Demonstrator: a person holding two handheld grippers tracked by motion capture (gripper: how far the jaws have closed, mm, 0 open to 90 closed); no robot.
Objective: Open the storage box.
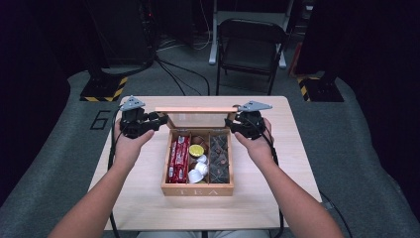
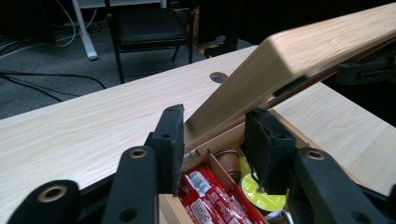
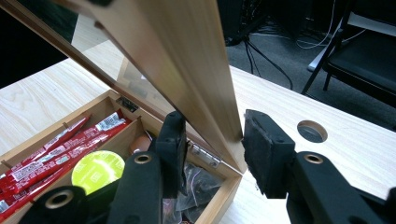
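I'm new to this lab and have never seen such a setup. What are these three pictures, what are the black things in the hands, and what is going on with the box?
A person sits at a wooden table and holds a hand tool with two black jaws in each hand: the left gripper and the right gripper.

The high view comes from a fixed camera above the person, with the forearms entering from below. The other two pictures come from small cameras riding on each gripper, looking along its own jaws.

On the table stands a wooden tea box with three compartments: red packets, round capsules and dark wrapped pieces.

Its hinged lid, which has a clear window, stands raised. Each gripper has a side edge of the lid between its jaws, one at each end; the jaws look close around the wood.
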